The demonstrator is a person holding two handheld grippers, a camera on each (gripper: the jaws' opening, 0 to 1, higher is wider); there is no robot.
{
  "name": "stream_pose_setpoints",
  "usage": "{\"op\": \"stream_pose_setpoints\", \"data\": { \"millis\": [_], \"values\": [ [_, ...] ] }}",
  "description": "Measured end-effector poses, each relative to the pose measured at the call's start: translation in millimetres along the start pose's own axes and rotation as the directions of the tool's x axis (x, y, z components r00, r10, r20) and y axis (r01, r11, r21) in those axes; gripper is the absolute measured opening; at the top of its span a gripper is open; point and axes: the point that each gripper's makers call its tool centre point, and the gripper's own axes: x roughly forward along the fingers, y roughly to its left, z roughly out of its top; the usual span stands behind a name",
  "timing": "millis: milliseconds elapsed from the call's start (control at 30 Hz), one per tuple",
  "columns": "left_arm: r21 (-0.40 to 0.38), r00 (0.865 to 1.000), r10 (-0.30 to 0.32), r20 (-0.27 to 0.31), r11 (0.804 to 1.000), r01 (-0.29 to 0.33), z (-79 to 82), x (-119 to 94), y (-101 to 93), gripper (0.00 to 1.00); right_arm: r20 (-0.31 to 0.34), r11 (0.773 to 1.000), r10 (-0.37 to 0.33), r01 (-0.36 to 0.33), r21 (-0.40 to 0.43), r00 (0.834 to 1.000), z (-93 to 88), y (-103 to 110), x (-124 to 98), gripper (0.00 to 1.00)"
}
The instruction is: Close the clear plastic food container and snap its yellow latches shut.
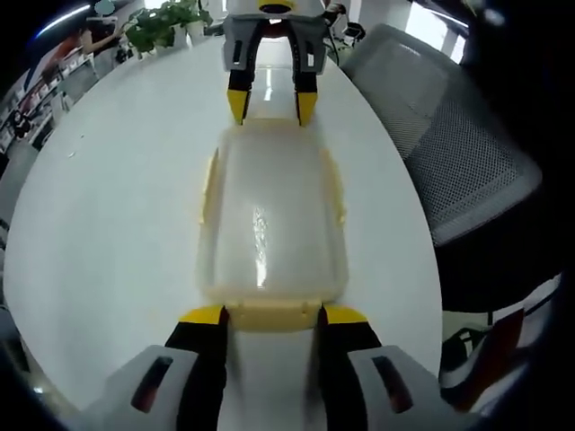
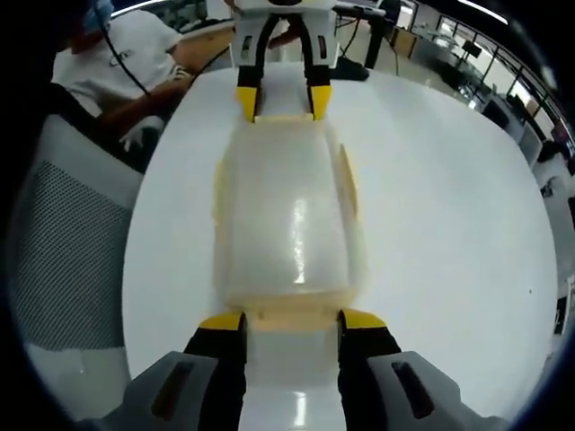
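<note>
We see the clear plastic food container (image 1: 272, 215) lying lengthwise on the white bench (image 1: 117, 224), its lid seated on top. It sits between the two tools, one at each short end.

In the left gripper view, the left tool (image 1: 272, 315) stands at the near short end. Its jaws are spread, and their yellow tips sit either side of the yellow end latch (image 1: 272, 314). We cannot tell whether the tips press on the latch. The right tool (image 1: 270, 103) comes in from the far end, jaws spread, tips at the far edge of the lid. Yellow side latches (image 1: 208, 184) stand out from both long sides of the container. A grey mesh chair (image 1: 449, 153) stands beside the bench, and a potted plant (image 1: 162, 25) sits at the far edge.

In the right gripper view, the right tool (image 2: 292, 321) has its jaws spread at the near short end of the container (image 2: 289, 215), flanking the latch there. The left tool (image 2: 283, 101) faces it across the lid. A person in a white shirt (image 2: 126, 54) sits beyond the bench.
</note>
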Motion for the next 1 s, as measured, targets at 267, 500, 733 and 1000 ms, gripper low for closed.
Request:
{"op": "stream_pose_setpoints", "data": {
  "millis": [267,500,733,1000],
  "values": [
    [0.001,1.000,0.008,-0.005,1.000,-0.008,2.2,0.7,0.0,0.38,-0.006,1.000,0.001,-0.001,0.006,1.000,0.3,-0.4,0.2,0.38],
    [0.006,0.999,0.016,-0.033,1.000,-0.016,1.9,2.0,0.4,0.38,-0.017,1.000,0.002,-0.002,0.004,1.000,0.7,-0.2,0.4,0.38],
    [0.010,0.999,0.016,-0.045,1.000,-0.015,0.6,2.3,0.3,0.39,-0.037,1.000,0.000,0.000,0.003,0.999,0.7,0.2,1.0,0.39],
    [0.014,0.999,0.015,-0.052,1.000,-0.014,2.4,2.7,0.7,0.39,-0.056,1.000,0.001,-0.001,-0.005,0.998,0.6,-0.1,1.6,0.39]
  ]
}}
